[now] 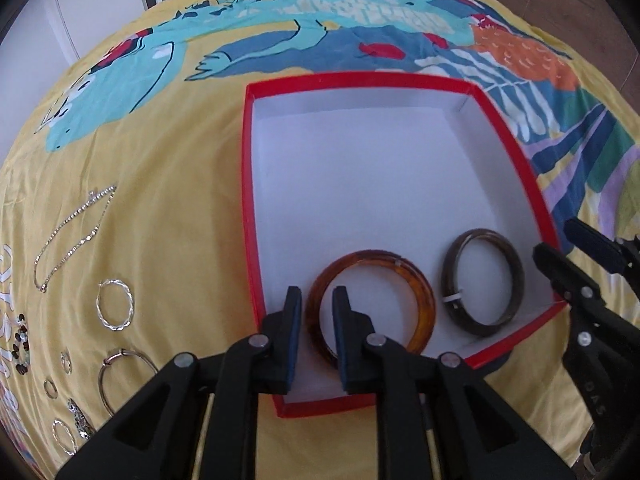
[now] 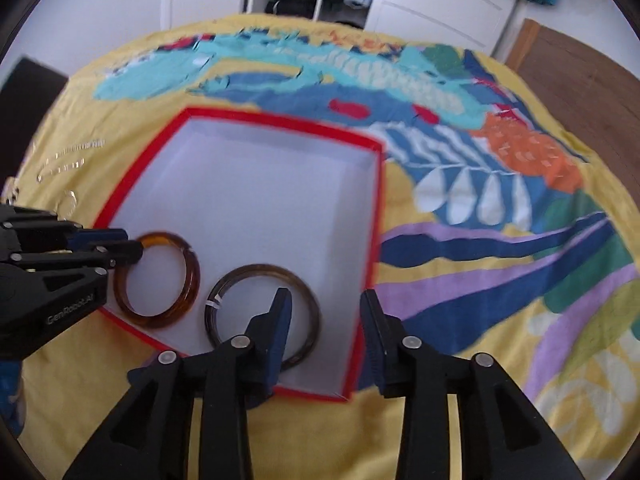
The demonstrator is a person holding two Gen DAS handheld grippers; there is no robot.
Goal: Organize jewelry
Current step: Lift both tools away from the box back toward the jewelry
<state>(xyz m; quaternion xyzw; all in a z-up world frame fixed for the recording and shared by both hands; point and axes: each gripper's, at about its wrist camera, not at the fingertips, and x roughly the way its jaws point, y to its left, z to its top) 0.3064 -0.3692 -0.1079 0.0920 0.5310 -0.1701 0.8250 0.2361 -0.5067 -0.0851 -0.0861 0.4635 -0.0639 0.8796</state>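
A red box (image 1: pixel 248 200) with a white inside lies on the yellow patterned cloth (image 1: pixel 160 184). Two bangles lie flat in its near end: an amber one (image 1: pixel 372 259) and a dark brown one (image 1: pixel 482 235). My left gripper (image 1: pixel 317 294) is open, its fingers straddling the amber bangle's left rim without pressing it. In the right wrist view, my right gripper (image 2: pixel 326 296) is open over the right rim of the dark bangle (image 2: pixel 260 270), beside the box's right wall (image 2: pixel 372 220). The amber bangle (image 2: pixel 160 319) and left gripper (image 2: pixel 128 246) show there at the left.
Left of the box on the cloth lie a silver chain necklace (image 1: pixel 76 236), two thin silver hoops (image 1: pixel 116 308), several small rings (image 1: pixel 50 388) and a beaded piece (image 1: pixel 20 348). White wardrobes (image 2: pixel 420 8) stand behind the bed; wooden floor (image 2: pixel 580 88) is at the right.
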